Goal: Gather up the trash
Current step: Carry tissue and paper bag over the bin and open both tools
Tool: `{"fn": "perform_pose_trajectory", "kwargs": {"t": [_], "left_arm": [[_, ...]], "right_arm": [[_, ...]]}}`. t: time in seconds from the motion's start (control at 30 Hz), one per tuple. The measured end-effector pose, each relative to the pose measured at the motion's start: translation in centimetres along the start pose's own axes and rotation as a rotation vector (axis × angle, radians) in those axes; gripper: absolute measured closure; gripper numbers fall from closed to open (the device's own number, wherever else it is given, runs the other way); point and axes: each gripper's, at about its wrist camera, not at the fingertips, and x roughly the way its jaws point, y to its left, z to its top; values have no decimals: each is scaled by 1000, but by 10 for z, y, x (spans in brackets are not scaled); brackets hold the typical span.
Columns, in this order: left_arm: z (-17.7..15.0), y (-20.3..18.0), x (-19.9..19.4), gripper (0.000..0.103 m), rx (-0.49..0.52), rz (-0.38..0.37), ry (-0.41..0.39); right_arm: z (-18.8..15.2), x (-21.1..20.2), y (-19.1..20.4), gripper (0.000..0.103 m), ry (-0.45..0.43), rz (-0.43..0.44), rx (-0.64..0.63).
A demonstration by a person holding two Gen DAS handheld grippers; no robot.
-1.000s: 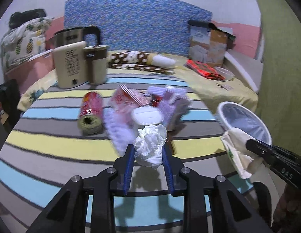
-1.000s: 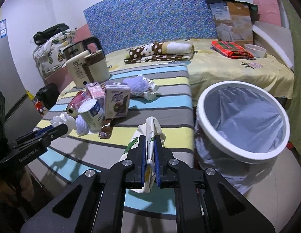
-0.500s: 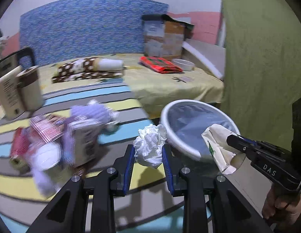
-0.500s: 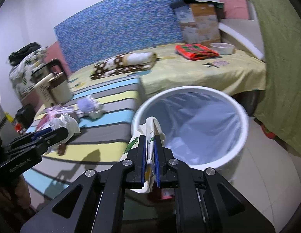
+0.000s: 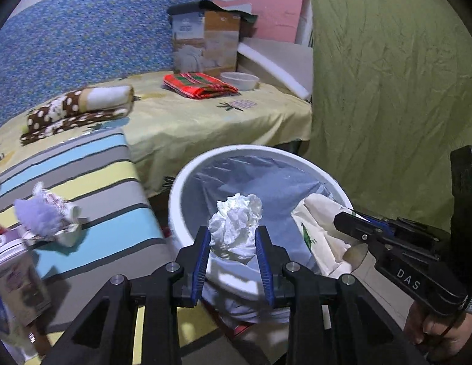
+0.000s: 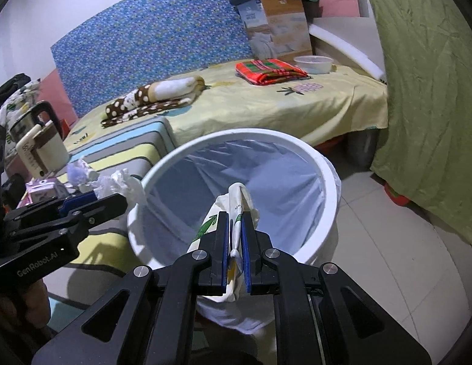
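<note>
Left wrist view: carton (image 5: 13,283) at left edge cut off, blurred. Left tool (image 5: 232,240) over rim of white lined trash bin (image 5: 187,179); jaws have just been opening, crumpled tissue (image 5: 236,231) between blue pads, contact hard to judge. Right tool (image 5: 345,222) pinches cream paper bag (image 5: 318,231) over bin.

Right wrist view: right tool (image 6: 235,237) jaws together, clamped on paper bag (image 6: 236,203) above bin (image 6: 327,167). Left tool (image 6: 96,197) at bin's left rim with tissue (image 6: 120,182).

Both grippers are built of matte black plastic, with blue ribbed pads lining the fingers and silver round screws at the joints. "DAS" is printed in white on the right gripper (image 5: 345,222); "GenRobot.AI" on the left gripper (image 6: 114,196).
</note>
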Motion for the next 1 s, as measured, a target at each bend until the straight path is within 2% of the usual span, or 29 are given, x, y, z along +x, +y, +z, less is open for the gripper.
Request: {"fn": "perform_pose_trajectory", "kwargs": {"t": [0.2, 0.37, 0.4, 0.47, 0.53, 0.73, 1.0], "left_arm": [[-3, -2, 15, 69, 3, -23, 29], [-3, 2, 21, 63, -11, -29, 33], [-4, 3, 20, 62, -13, -29, 30], [-3, 4, 20, 53, -16, -29, 25], [-3, 4, 18, 51, -18, -31, 20], [-3, 6, 7, 51, -35, -29, 2], [-10, 13, -31, 51, -81, -12, -43]], "right_arm": [[3, 4, -7, 92, 10, -5, 10], [3, 7, -9, 89, 15, -17, 8], [2, 7, -10, 86, 14, -19, 10], [2, 7, -12, 77, 16, -19, 15], [2, 7, -13, 71, 14, -26, 20], [3, -1, -11, 70, 6, -32, 16], [1, -18, 11, 70, -17, 21, -18]]}}
